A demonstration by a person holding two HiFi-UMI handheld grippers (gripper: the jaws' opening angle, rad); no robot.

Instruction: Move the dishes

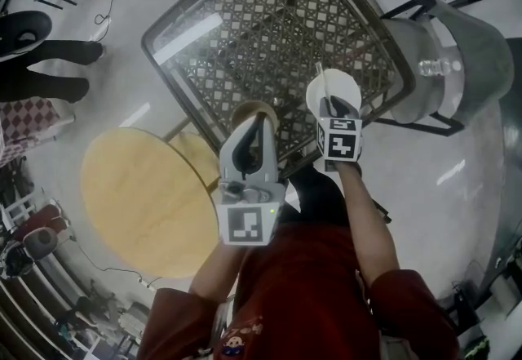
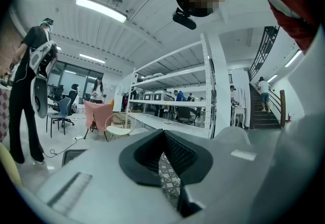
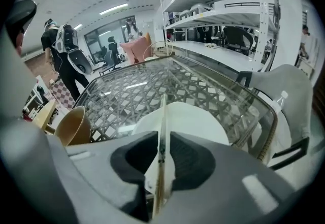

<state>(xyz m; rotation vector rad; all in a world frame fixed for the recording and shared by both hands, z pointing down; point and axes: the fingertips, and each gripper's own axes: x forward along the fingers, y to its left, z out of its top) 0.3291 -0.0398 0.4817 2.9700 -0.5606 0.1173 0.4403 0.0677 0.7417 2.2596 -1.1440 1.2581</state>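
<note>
- White plate [image 3: 200, 121] lies flat on the glass surface [image 1: 269, 15], near the edge closest to the wearer.
- Thin pale stick [image 3: 163, 126] stands over the plate and runs straight back into the right gripper [image 3: 162, 154].
- Fingers [image 3: 192, 161] of the right gripper are released. The stick sits between them with a slim dark gap either side and no squeeze seen. The gripper is angled steeply down over the plate.
- Tan cup [image 3: 73, 126] is on the same surface, left of the plate and apart from it, at the near edge.
- The left gripper [image 2: 163, 139] is held about level. In the head view its tips are just beside the cup; whether they touch, cannot tell.
- Its fingers [image 2: 179, 150] are clenched on nothing. Only lattice [image 2: 167, 177] shows through the slit below them.
- Round wooden table [image 1: 139, 195] is beside the glass one on the left, and a grey chair [image 1: 465, 48] on the right.
- A person [image 3: 63, 50] in dark clothes stands well back on the floor.
</note>
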